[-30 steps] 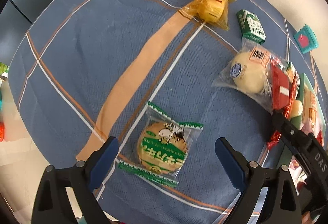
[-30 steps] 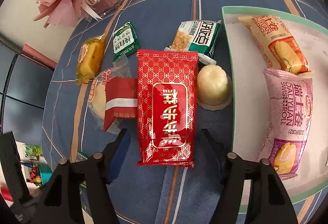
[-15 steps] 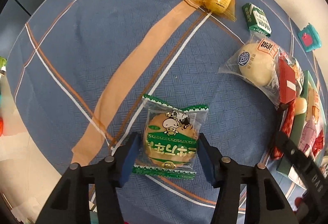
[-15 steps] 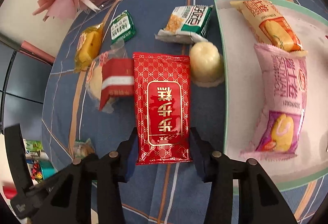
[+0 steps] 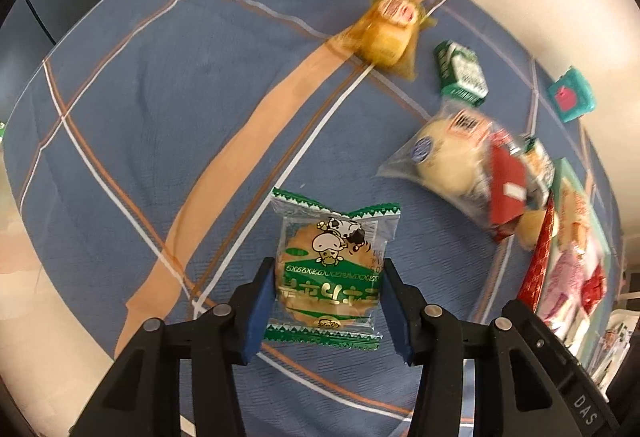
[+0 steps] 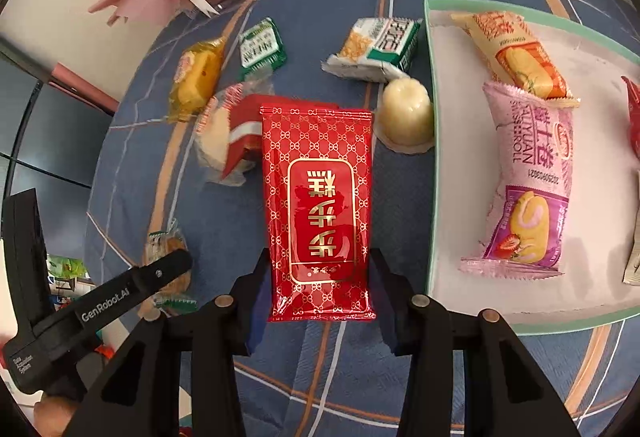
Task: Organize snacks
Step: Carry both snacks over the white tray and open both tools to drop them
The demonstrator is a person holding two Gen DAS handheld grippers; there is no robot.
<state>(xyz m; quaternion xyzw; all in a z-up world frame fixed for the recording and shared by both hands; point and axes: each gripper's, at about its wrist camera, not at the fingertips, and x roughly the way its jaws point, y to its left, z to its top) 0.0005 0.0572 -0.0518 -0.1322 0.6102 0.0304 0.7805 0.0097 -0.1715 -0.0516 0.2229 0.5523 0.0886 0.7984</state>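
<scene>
On the tray [image 6: 432, 197], two wrapped rolls already lie, while several snacks remain loose on the blue tablecloth [image 5: 168, 109]. Having just closed, the left gripper [image 5: 328, 301] clamps the green cracker packet [image 5: 330, 269] and the right gripper [image 6: 318, 291] clamps the red cake packet [image 6: 318, 205], both beside the tray and not yet placed.

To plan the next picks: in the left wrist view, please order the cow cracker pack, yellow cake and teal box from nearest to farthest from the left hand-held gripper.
1. Cow cracker pack, between the left hand-held gripper's pads.
2. Yellow cake, farther up, on the orange stripe.
3. Teal box, at the far right edge.
</scene>
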